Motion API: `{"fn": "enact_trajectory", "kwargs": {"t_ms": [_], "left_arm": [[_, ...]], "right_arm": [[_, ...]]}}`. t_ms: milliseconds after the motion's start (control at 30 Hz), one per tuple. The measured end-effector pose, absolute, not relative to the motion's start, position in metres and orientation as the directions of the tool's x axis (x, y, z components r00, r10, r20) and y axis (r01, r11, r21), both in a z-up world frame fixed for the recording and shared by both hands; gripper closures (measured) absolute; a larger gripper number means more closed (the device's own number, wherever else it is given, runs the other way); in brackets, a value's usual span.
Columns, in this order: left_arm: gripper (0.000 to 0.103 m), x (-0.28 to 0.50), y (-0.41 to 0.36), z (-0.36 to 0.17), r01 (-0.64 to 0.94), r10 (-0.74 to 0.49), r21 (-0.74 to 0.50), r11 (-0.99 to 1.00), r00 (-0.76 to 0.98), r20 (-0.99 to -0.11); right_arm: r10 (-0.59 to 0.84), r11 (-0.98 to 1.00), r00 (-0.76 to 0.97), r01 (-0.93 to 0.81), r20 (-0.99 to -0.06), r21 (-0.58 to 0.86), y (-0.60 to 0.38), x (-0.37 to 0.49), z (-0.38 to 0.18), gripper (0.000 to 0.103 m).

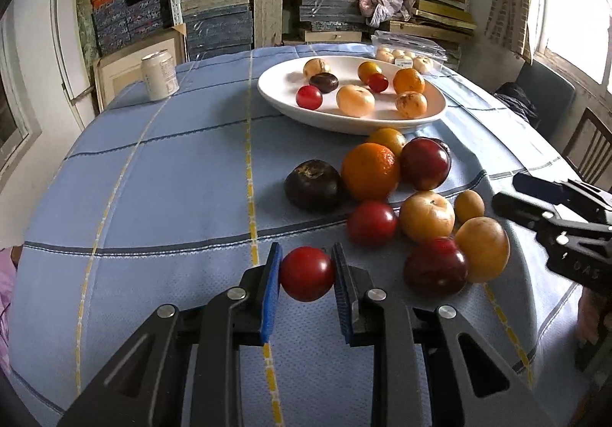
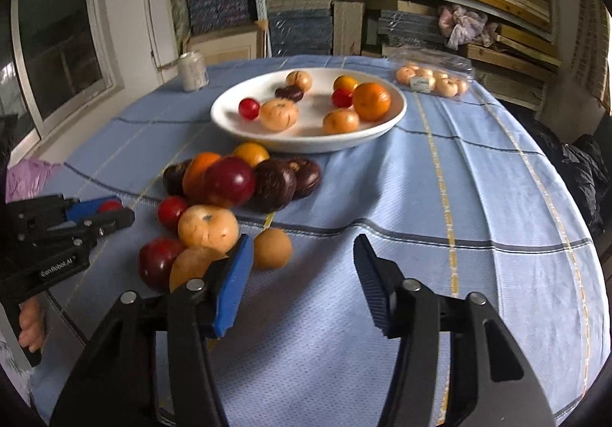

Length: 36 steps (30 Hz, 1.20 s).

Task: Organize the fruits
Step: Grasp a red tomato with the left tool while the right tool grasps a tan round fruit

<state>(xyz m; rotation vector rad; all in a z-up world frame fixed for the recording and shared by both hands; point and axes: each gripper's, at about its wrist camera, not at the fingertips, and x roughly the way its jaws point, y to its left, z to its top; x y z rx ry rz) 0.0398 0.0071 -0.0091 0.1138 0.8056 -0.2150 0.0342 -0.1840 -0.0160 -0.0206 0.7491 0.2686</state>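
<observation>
The left gripper pinches a small red tomato between its blue pads, just above the tablecloth near the loose fruit pile. Carry it level to the far white bowl, releasing low. The right gripper gapes wide, holding nothing.

Open cloth left and right, fruit heap mid-desk

Desk bare from 9 to 12 o'clock in the left wrist view, up to the can. Loose fruit pile packs 1 to 2 o'clock, touching the white bowl rim behind. Right gripper, jaws wide, faces bare cloth toward 1 o'clock; pile crowds its 10 o'clock finger.
</observation>
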Motion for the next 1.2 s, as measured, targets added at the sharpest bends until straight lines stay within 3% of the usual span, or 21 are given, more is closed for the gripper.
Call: {"fn": "enact_trajectory", "kwargs": {"t_ms": [200, 300, 433, 733, 867, 1200], "left_arm": [[0.077, 0.039, 0.007, -0.009, 0.23, -0.145, 0.017, 0.973, 0.669, -0.729], [0.077, 0.039, 0.007, -0.01, 0.233, -0.146, 0.018, 0.972, 0.667, -0.731], [0.077, 0.039, 0.007, -0.011, 0.232, -0.145, 0.018, 0.973, 0.664, -0.733], [0.077, 0.04, 0.006, -0.012, 0.234, -0.144, 0.021, 0.972, 0.665, -0.733], [0.077, 0.04, 0.007, -0.013, 0.234, -0.144, 0.021, 0.972, 0.663, -0.734], [0.077, 0.041, 0.008, -0.014, 0.234, -0.142, 0.024, 0.972, 0.667, -0.731]], "right_arm": [[0.249, 0.957, 0.668, -0.279, -0.701, 0.074, -0.175, 0.047, -0.021, 0.053], [0.271, 0.95, 0.626, -0.297, -0.731, 0.098, -0.173, 0.058, -0.027, 0.062], [0.322, 0.938, 0.576, -0.299, -0.751, 0.173, -0.177, 0.07, -0.034, 0.065], [0.329, 0.936, 0.575, -0.304, -0.749, 0.178, -0.175, 0.073, -0.034, 0.066], [0.327, 0.936, 0.575, -0.309, -0.75, 0.171, -0.172, 0.073, -0.034, 0.076], [0.324, 0.941, 0.633, -0.295, -0.703, 0.169, -0.18, 0.063, -0.024, 0.076]]}}
